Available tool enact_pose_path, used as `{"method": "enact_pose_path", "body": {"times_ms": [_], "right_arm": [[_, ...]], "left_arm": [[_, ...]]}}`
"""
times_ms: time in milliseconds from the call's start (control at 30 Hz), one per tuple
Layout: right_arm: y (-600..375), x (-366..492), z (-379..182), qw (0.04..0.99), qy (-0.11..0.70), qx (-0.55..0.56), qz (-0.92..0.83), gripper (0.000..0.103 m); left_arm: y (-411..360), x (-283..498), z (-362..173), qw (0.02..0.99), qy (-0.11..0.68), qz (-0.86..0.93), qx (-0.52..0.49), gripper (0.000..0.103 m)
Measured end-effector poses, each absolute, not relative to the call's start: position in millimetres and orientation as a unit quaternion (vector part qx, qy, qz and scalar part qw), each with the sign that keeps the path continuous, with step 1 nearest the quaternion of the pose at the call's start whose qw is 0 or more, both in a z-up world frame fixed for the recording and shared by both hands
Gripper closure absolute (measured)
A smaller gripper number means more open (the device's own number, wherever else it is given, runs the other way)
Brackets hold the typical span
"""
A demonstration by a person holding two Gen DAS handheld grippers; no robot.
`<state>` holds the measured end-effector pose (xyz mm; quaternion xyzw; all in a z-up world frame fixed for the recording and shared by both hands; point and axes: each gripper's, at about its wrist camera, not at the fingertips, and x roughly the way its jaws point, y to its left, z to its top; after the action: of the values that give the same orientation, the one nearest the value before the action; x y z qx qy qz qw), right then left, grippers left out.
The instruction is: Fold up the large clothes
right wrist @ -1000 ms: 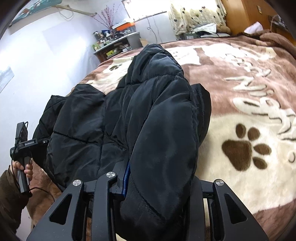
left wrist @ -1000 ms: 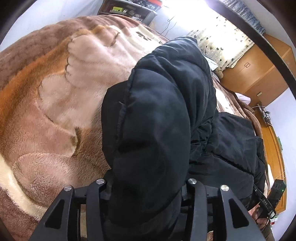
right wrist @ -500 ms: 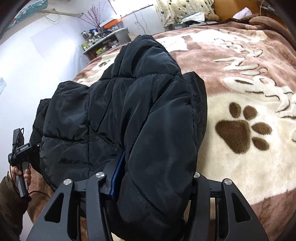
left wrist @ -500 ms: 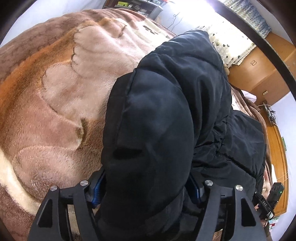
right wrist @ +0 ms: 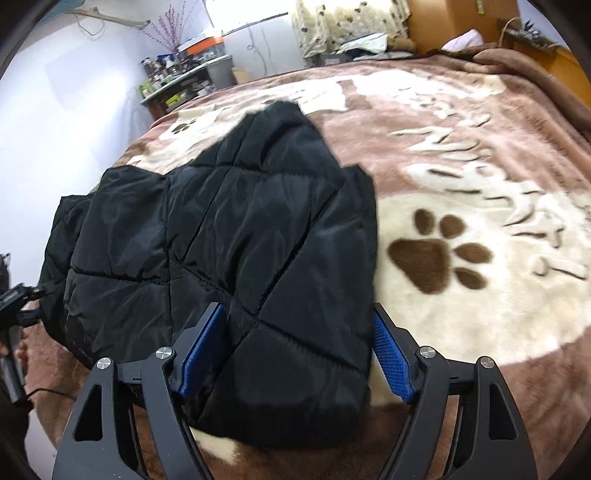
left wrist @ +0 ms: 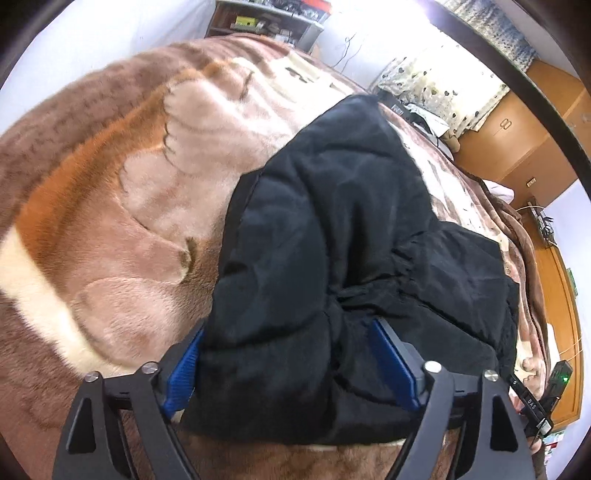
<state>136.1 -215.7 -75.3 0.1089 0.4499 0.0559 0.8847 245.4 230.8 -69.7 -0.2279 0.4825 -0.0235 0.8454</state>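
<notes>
A black puffer jacket (left wrist: 332, 258) lies bunched on the brown plush blanket (left wrist: 110, 221). In the left wrist view its near folded end lies between the blue pads (left wrist: 183, 363) of my left gripper (left wrist: 288, 365), whose jaws are opening and no longer pinch it. In the right wrist view the jacket (right wrist: 240, 240) lies flat on the blanket (right wrist: 480, 314). Its near corner sits between the spreading jaws of my right gripper (right wrist: 295, 354), and the right pad (right wrist: 391, 358) stands just clear of the fabric.
A cluttered shelf (right wrist: 184, 81) stands against the far wall beside a spotted curtain (right wrist: 343, 22). Wooden cupboards (left wrist: 517, 147) line the far side of the bed. A brown paw print (right wrist: 436, 258) marks the cream patch right of the jacket. A hand (right wrist: 22, 354) holds the other gripper at the left edge.
Both grippers spread their jaws and let the jacket go. The fabric that was raised and squeezed has settled lower onto the blanket, and both grippers have drawn back a little.
</notes>
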Motion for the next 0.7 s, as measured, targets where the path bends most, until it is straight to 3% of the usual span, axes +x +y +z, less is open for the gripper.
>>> {"method": "enact_pose_path", "body": {"times_ms": [133, 700], "right_arm": [[-212, 112, -50, 0.896, 0.428, 0.108, 0.044, 0.026], [-131, 7, -5, 0.916, 0.398, 0.049, 0.023, 0.026]], "left_arm": [[218, 221, -46, 0.862, 0.468, -0.016, -0.195, 0.011], [123, 96, -2, 0.900, 0.431, -0.014, -0.067, 0.010]]}}
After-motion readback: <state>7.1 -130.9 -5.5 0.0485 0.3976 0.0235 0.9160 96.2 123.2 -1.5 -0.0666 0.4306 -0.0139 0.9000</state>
